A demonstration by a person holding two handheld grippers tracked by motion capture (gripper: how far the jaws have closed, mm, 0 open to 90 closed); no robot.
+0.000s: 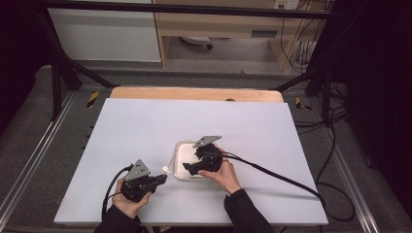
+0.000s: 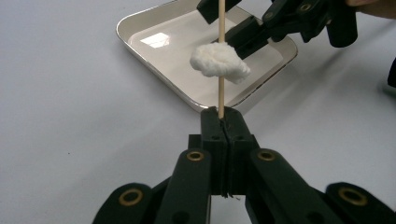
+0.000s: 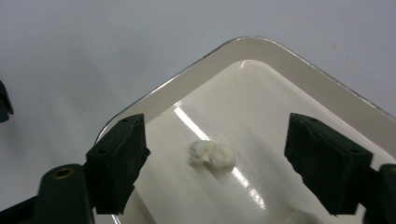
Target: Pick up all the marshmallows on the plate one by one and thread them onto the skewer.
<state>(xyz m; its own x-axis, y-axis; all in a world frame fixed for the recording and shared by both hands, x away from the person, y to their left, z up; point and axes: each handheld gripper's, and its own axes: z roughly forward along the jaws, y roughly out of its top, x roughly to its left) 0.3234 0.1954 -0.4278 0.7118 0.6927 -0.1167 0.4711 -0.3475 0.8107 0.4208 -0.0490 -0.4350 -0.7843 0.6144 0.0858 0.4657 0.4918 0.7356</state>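
My left gripper is shut on a thin wooden stick that stands up from its jaws. A fluffy white cotton wad sits on the stick just above the jaws. Beyond it lies a shallow white tray. My right gripper hangs open over the tray's near left part. A small loose cotton piece lies on the tray floor between its jaws, touched by neither pad.
The tray rests on a white table sheet with bare room to the left, right and back. Black cables trail from both grippers toward the table's front and right edges. A wooden strip borders the far side.
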